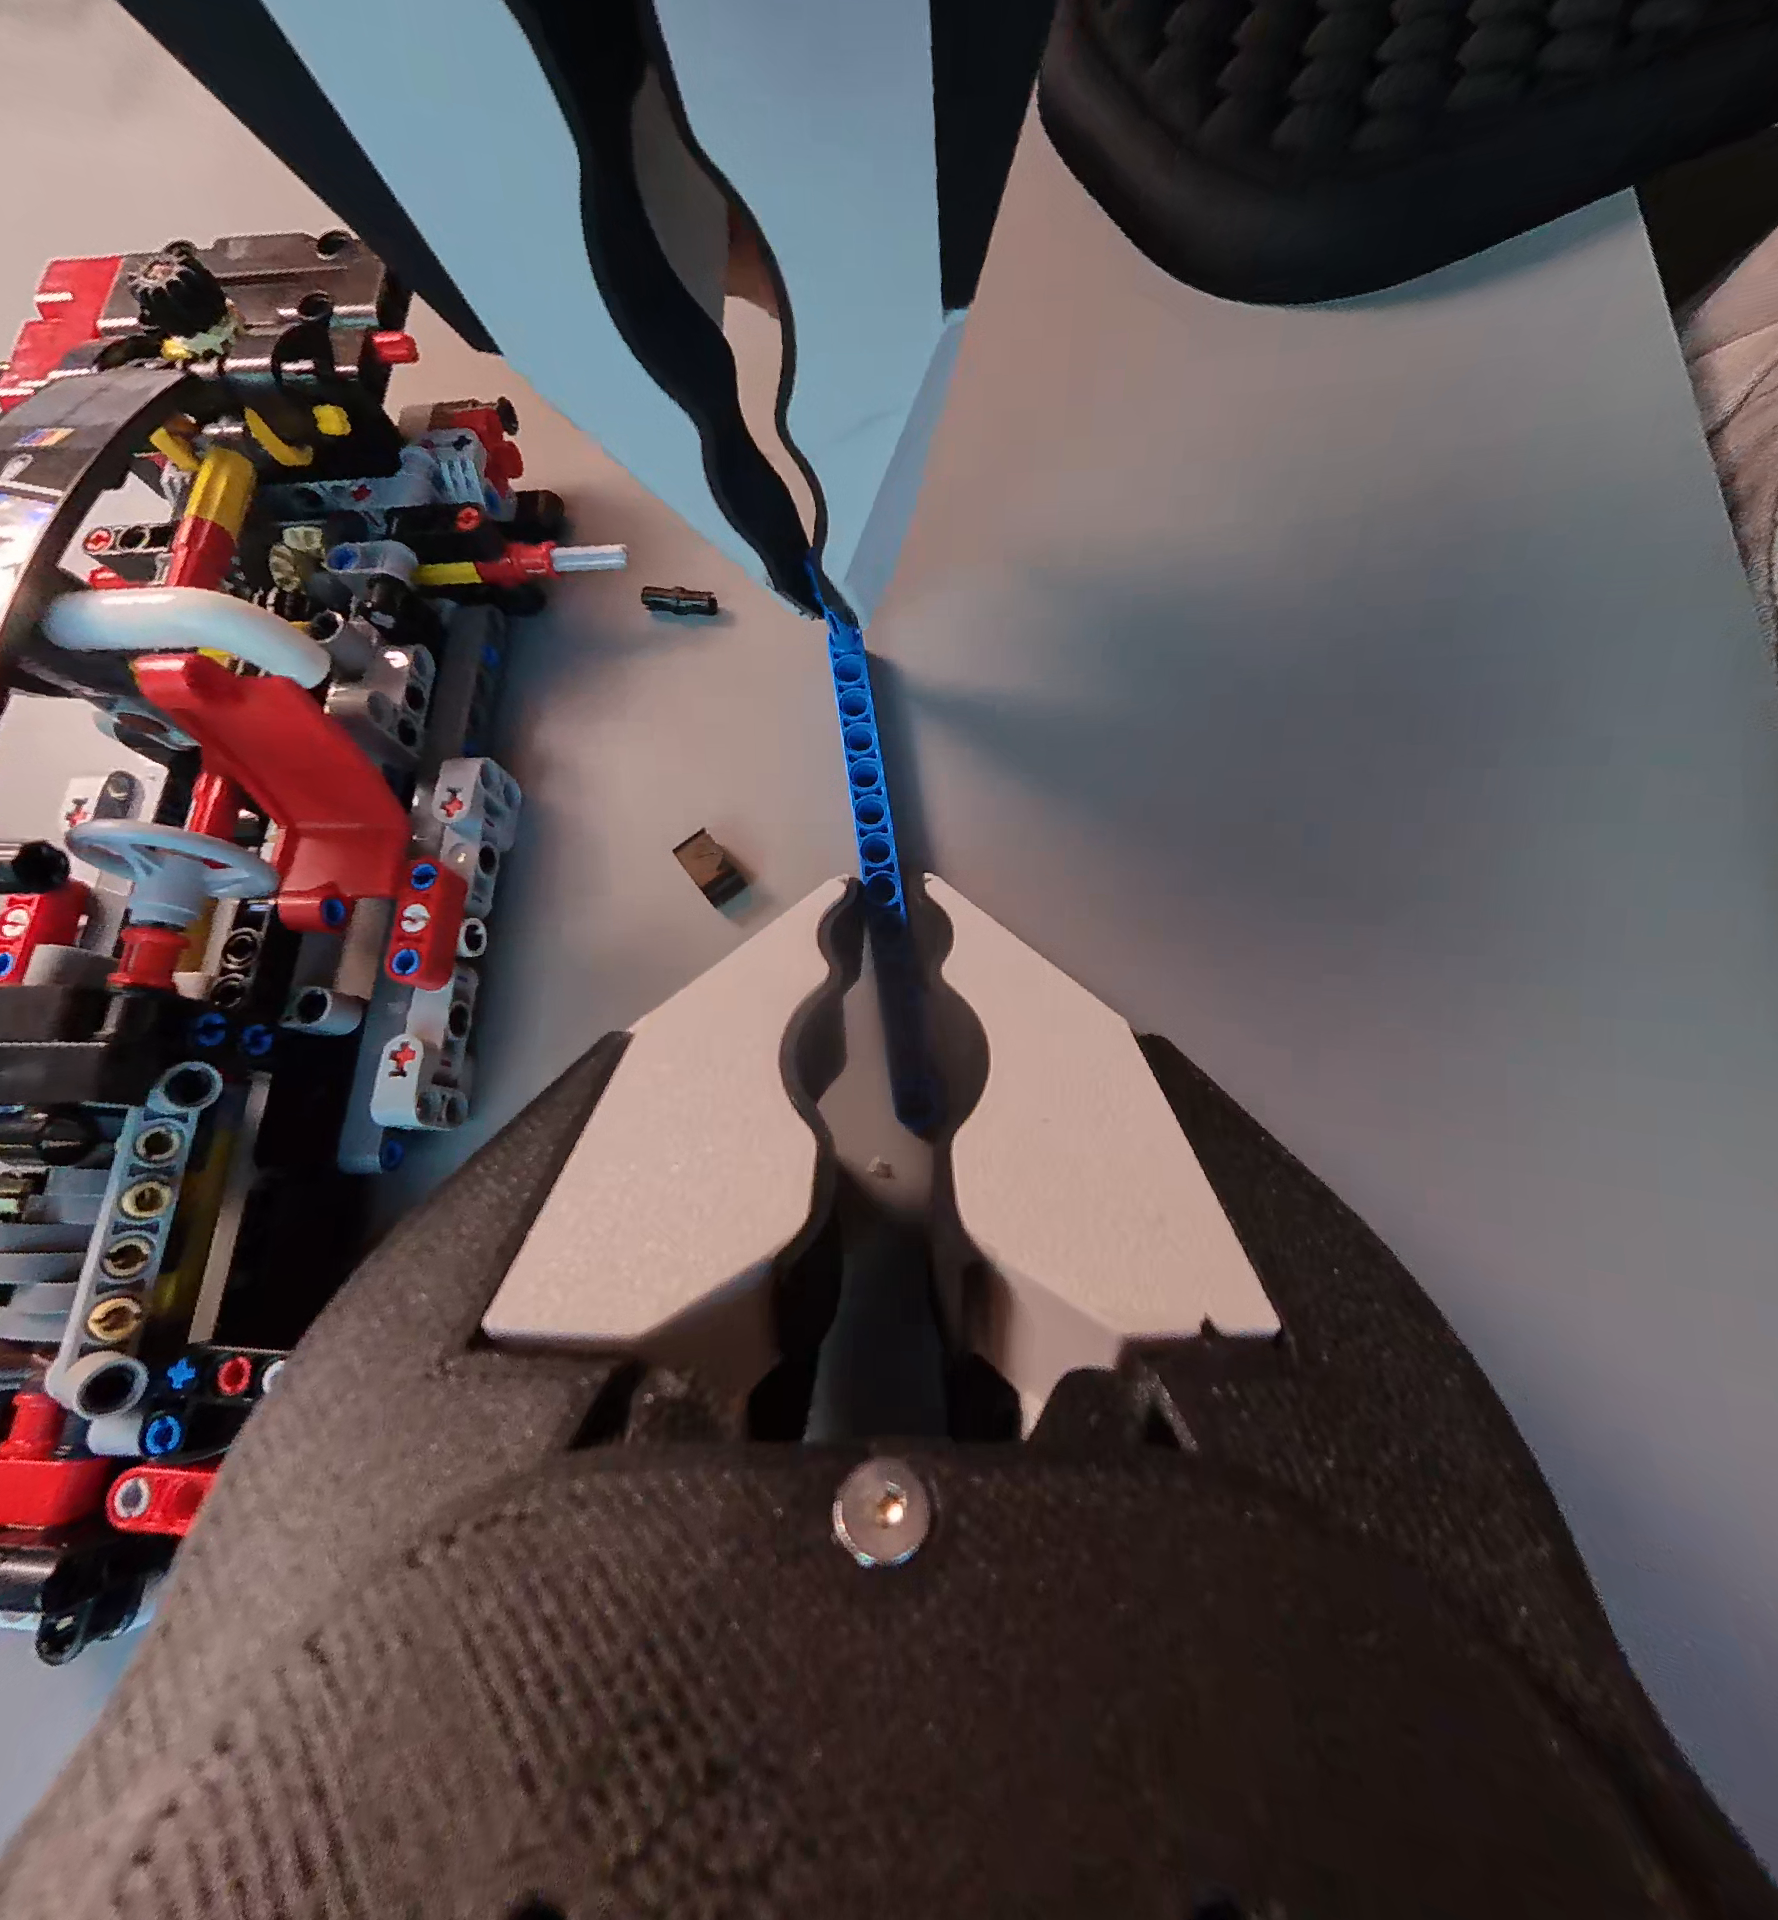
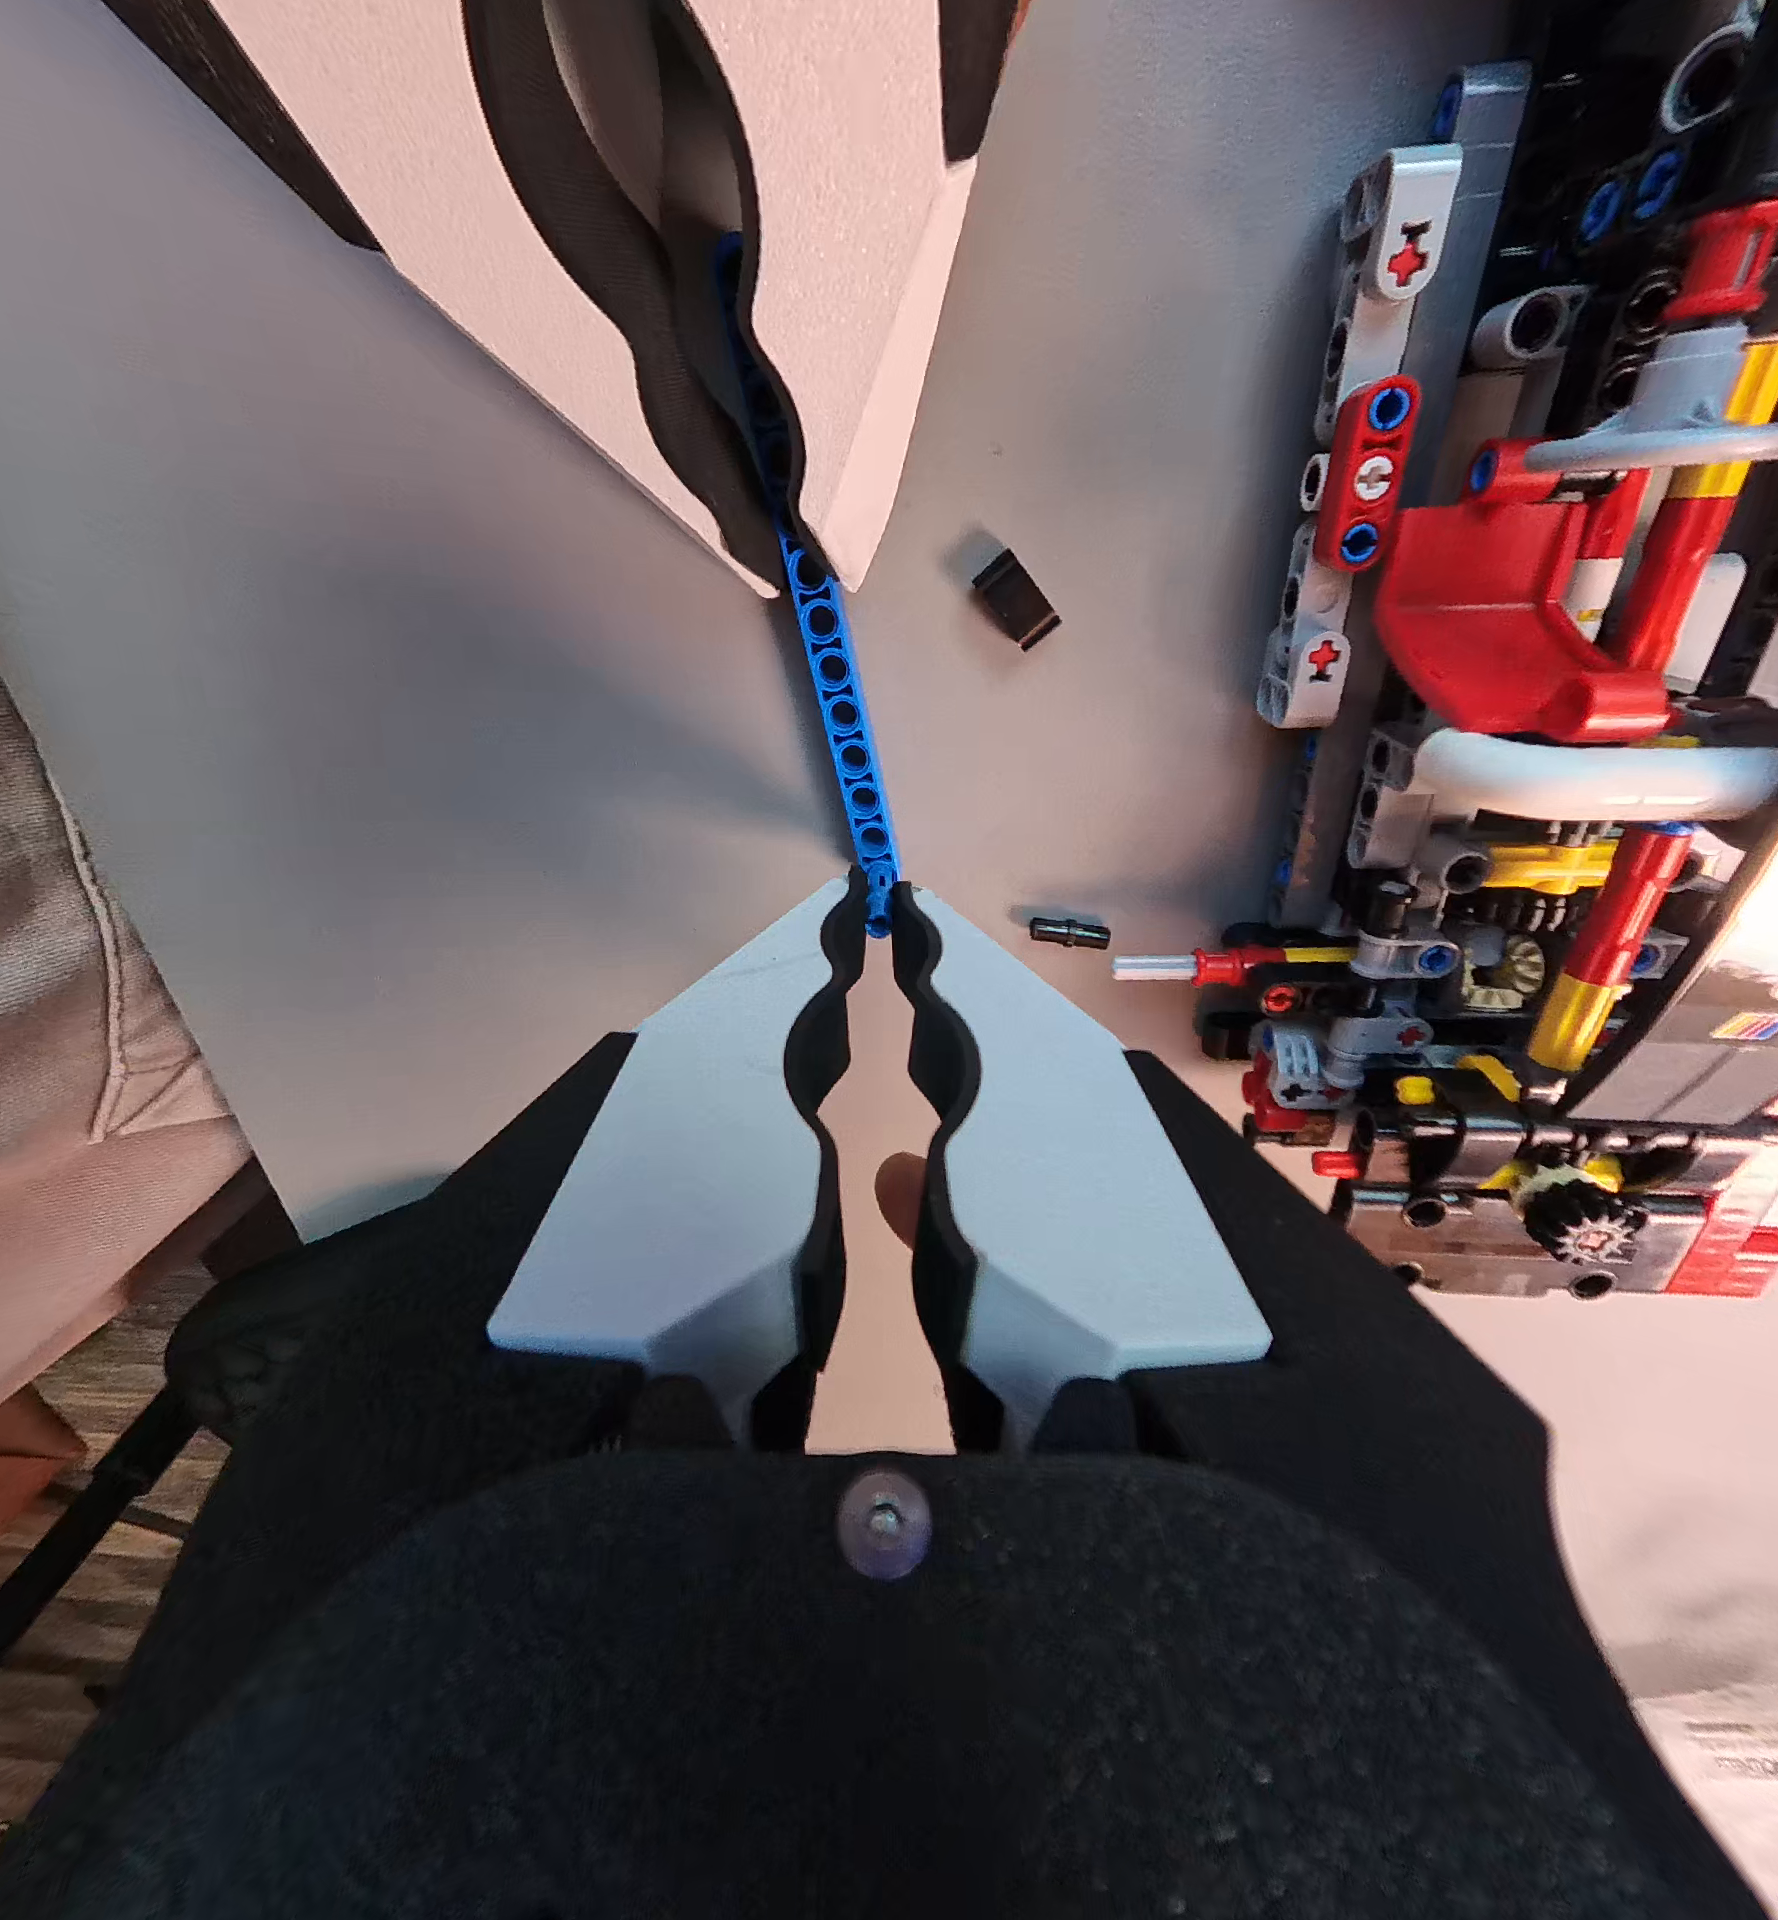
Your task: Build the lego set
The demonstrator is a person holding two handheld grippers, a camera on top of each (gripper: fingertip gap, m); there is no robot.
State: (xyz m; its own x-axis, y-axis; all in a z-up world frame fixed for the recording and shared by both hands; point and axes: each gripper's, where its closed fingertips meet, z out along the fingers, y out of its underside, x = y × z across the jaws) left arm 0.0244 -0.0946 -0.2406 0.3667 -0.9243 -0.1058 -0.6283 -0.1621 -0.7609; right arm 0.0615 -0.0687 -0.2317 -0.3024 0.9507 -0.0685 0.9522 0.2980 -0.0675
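Stood at far left of the left wrist view: the part-built red, black and grey lego vehicle point(image 1: 220, 831) on the pale grey counter point(image 1: 1280, 727). Lay loose beside it, apart from it: a short black cylindrical connector pin point(image 1: 679, 601) and a small black sloped piece point(image 1: 716, 871). Hung just right of those, clear of the vehicle, the long blue plastic beam with a row of round holes point(image 1: 864, 758), its long axis running straight between the two tools.

Left tool point(image 1: 885, 894): closed down on the near end of the beam, a good length of it buried between the wavy black pads. Right tool point(image 2: 877, 902): nearly closed, pinching only the very tip of the opposite end; possibly gripping a blue pin there, hard to tell. Equally near, both hands, one on each end. Judged the firmer hold: the left, so best placed to carry the beam leftward to the vehicle.
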